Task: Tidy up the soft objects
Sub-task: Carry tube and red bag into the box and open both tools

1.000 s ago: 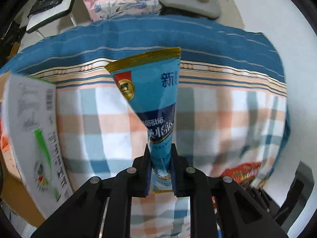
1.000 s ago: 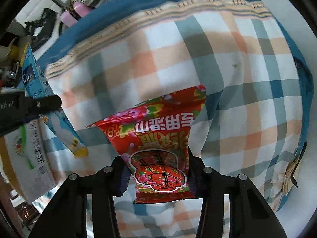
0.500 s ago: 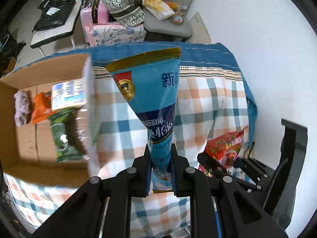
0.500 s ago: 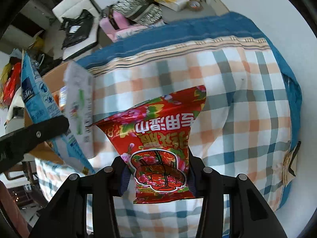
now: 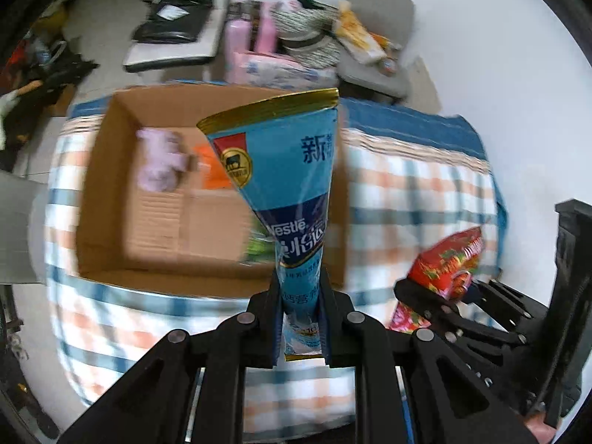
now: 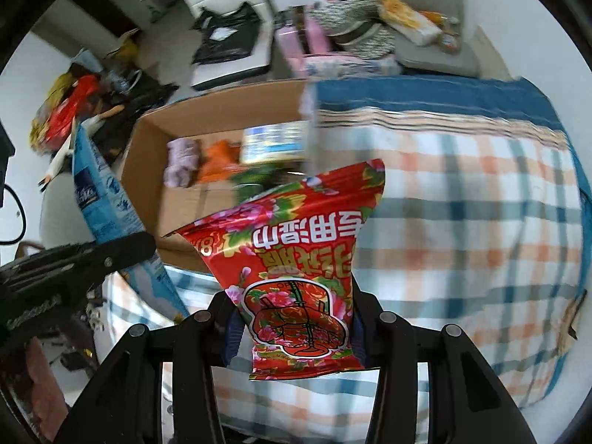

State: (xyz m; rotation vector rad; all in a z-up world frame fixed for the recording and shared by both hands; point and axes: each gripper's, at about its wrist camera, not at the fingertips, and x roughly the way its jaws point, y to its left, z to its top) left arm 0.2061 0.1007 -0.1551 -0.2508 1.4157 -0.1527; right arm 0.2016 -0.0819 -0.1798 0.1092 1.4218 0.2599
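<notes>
My left gripper point(image 5: 300, 307) is shut on a blue Nestle pouch point(image 5: 281, 170) and holds it upright above the front of an open cardboard box point(image 5: 96, 185). My right gripper point(image 6: 296, 329) is shut on a red flowered wet-wipe pack point(image 6: 296, 244), held above the checked cloth point(image 6: 462, 222) to the right of the box point(image 6: 148, 140). The box holds a purple soft item point(image 5: 159, 159), an orange item point(image 5: 211, 170) and a green packet point(image 5: 259, 248). The right gripper with the red pack point(image 5: 447, 259) shows at the right of the left wrist view. The blue pouch point(image 6: 100, 192) shows at the left of the right wrist view.
A checked cloth with a blue border point(image 5: 414, 185) covers the table. Behind it stand a grey chair point(image 5: 373, 51) piled with bags, pink items point(image 5: 259, 37) and a white seat with a black bag point(image 5: 174, 29). Floor clutter point(image 6: 74, 103) lies at the left.
Both grippers have risen and pulled back from the cloth, each still holding its pack. The view swung left so the open box now lies under the blue pouch.
</notes>
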